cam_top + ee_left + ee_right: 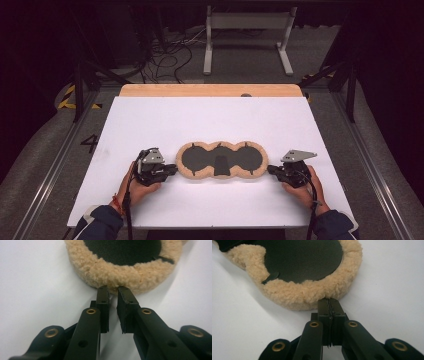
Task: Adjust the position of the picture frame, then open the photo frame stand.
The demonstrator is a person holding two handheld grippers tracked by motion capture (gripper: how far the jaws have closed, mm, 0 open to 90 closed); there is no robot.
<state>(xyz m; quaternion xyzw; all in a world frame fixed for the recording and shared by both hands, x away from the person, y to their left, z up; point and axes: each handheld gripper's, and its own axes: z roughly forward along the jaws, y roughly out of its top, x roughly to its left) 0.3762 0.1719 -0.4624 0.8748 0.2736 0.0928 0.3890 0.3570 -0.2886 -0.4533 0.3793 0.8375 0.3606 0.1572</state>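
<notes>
White desk, fleece-rimmed three-lobed pad near its front edge, a gripper at each end

White desk [150, 120] carries the tan fleece pad [220, 160] lengthwise, centred between its side edges, with wide bare surface toward the far edge and both far corners; the high view alone shows this room, the three joined dark lobes and the person's hands. Left gripper [172, 170] lies level at the pad's left end; the left gripper view shows what the high view cannot, its jaws a narrow gap apart, tips touching the fleece rim, nothing clamped between them. Right gripper [270, 170] lies at the right end; the right gripper view shows its jaws pressed together, tips against the rim, whether fleece is pinched I cannot tell
</notes>
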